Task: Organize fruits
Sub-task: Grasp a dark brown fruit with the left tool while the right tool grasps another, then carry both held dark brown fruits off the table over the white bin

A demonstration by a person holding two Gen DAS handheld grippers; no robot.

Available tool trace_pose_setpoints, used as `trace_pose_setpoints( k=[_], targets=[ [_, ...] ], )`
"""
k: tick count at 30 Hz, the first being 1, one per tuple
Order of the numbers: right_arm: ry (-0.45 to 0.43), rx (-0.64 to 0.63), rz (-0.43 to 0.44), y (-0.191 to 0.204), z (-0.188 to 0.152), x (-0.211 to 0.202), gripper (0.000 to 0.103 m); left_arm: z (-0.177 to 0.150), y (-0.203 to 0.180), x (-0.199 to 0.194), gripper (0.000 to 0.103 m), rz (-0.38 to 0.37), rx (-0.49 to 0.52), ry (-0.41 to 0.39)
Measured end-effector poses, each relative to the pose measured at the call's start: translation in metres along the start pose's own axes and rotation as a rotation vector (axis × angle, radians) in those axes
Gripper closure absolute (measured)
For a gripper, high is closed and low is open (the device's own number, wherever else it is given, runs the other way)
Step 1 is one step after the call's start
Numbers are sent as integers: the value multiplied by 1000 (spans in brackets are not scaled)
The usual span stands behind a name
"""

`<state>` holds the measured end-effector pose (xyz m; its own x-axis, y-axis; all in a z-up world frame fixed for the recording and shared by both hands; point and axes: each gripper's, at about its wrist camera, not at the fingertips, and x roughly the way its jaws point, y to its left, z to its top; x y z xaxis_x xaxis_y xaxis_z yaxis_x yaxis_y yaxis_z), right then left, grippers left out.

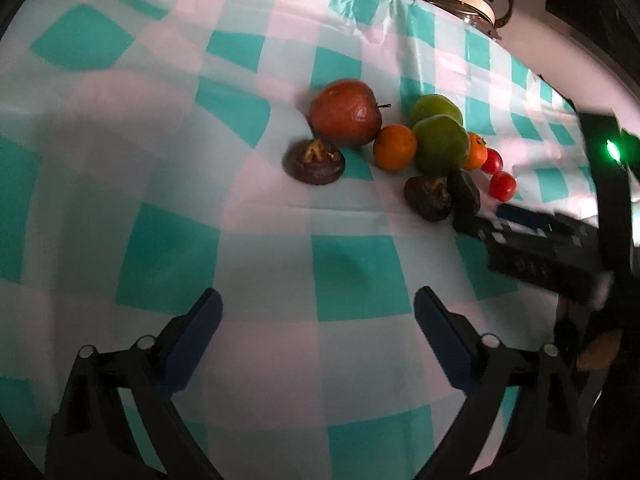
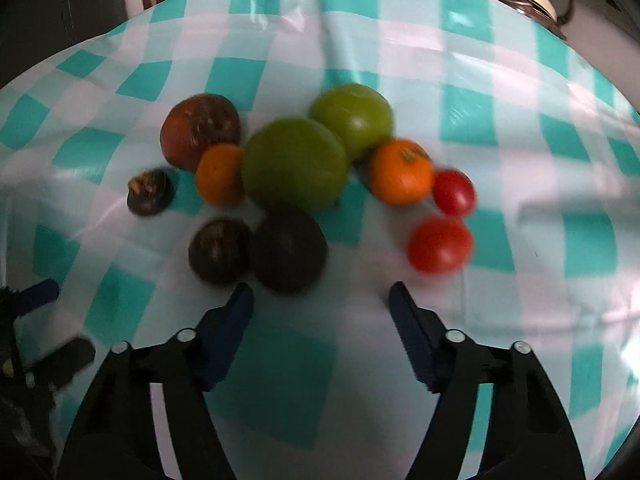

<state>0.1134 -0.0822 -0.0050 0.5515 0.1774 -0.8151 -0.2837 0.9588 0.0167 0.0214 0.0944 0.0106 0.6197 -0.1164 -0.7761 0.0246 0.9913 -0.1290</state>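
A cluster of fruit lies on the checked tablecloth [image 1: 280,40]. In the left wrist view: a red apple [image 1: 346,112], two green fruits [image 1: 440,144], two oranges [image 1: 395,147], two small tomatoes [image 1: 502,186] and three dark mangosteens [image 1: 314,161]. My left gripper [image 1: 316,308] is open and empty, well short of the fruit. In the right wrist view my right gripper [image 2: 320,300] is open and empty, its fingertips just short of a dark mangosteen [image 2: 288,248] and near a tomato [image 2: 440,245]. The right gripper also shows in the left wrist view [image 1: 480,220].
The teal and white tablecloth [image 2: 520,120] covers the table. A glass jar with a white lid [image 1: 468,4] stands beyond the table's far right edge. Part of the left gripper [image 2: 40,292] shows at the left of the right wrist view.
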Motion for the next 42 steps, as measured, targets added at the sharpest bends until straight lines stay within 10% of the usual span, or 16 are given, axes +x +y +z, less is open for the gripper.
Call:
trace_pose_setpoints(
  k=[5,15,26,42],
  targets=[
    [-11,-10,34,-4,12,5,65,0,-3,-1,16,-14,19,-5],
    [-69,135,95,-59,-29,-44,64,32,-19,28,49,30,78,-7],
    [-84,164,139,-67,-57,-63,64,85,-25,74,60,113,94,9],
    [-74,218,179,-71,-53,-52,64,1,-59,0,60,-70,0,-113]
  ],
)
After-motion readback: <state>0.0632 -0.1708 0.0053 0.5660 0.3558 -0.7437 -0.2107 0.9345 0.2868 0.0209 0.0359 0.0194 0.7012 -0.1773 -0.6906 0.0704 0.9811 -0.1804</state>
